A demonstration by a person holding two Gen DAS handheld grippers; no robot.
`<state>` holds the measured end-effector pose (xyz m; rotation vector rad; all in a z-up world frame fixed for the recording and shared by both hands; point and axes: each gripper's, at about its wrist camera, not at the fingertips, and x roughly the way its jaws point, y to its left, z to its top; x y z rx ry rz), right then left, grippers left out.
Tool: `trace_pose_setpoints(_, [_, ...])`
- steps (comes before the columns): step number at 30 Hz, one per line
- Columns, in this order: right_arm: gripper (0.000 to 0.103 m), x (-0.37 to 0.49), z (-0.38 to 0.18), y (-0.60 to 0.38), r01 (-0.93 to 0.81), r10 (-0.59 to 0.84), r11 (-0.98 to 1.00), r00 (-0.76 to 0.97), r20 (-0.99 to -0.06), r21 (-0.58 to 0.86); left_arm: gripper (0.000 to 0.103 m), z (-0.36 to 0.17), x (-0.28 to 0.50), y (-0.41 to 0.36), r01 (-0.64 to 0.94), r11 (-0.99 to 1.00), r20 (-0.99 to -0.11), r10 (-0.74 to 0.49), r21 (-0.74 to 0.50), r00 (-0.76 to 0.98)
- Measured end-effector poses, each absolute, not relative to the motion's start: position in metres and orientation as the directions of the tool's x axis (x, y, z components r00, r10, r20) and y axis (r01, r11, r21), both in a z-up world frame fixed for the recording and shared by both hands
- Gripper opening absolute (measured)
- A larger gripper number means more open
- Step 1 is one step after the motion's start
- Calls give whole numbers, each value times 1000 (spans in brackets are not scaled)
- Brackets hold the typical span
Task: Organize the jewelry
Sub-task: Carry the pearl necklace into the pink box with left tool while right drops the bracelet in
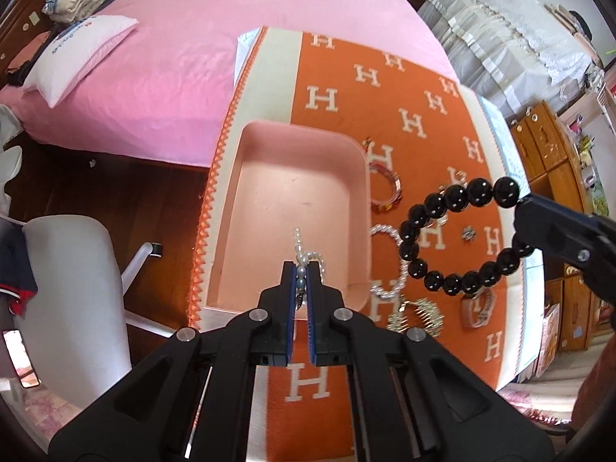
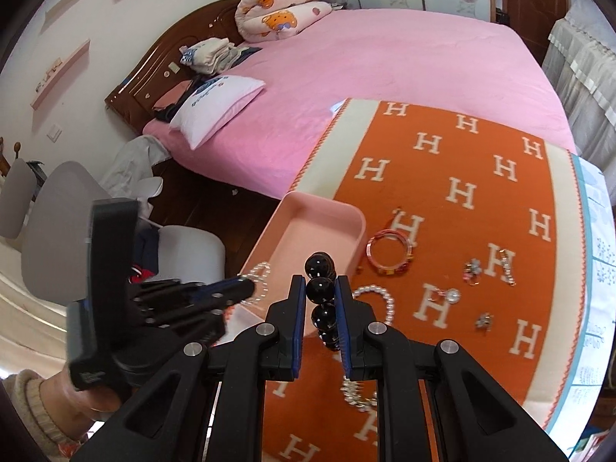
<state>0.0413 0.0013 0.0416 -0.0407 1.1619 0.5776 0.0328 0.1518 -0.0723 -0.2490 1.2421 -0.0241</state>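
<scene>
Orange H-patterned cloth (image 1: 385, 88) covered the table beside a pink bed (image 1: 173, 57), its zigzag left edge dropping to dark floor and a white chair (image 1: 69, 288). Ahead of the left gripper (image 1: 303, 269), whose jaws pinched a pearl strand (image 1: 299, 246), lay the open pink tray (image 1: 269, 192), its floor bare. Right of the tray wall sat a pearl bracelet (image 1: 389, 261) and an orange bangle (image 1: 387, 192). Farther right, the right gripper (image 2: 320, 288) clamped a black bead bracelet (image 1: 454, 231) hanging above the cloth.

Left gripper (image 1: 303, 275) clamps pearl string (image 1: 304, 256) over pink tray (image 1: 269, 131).
</scene>
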Motion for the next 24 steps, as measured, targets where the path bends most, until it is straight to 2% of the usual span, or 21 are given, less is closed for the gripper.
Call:
trace_pose_setpoints(5, [14,42,25,24,-459,392,851,236,-889,254,3,-95,37,154,-93,979,-945,-144,-179,294])
trace_pose_setpoints(8, [14,44,14,35,-461,373,854,220,-901,241,6,-104,39,155,-81,982,-953,-143,-170,268])
trace_pose_setpoints(9, [14,46,10,39,-462,367,855,216,-905,237,13,-106,40,155,-78,982,-954,-147,-173,262])
trace_pose_setpoints(11, [14,49,1,47,-460,355,858,204,-912,231,33,-109,39,157,-73,983,-954,-147,-171,262])
trace_pose_setpoints(12, [14,51,-3,51,-460,350,858,198,-916,228,48,-109,38,158,-72,982,-952,-148,-173,269])
trace_pose_setpoints(13, [14,53,-7,54,-462,345,858,195,-918,224,56,-109,37,159,-71,982,-949,-149,-175,277])
trace_pose_setpoints(24, [15,72,-52,99,-492,290,849,127,-949,193,57,-111,21,178,-95,981,-945,-133,-168,299])
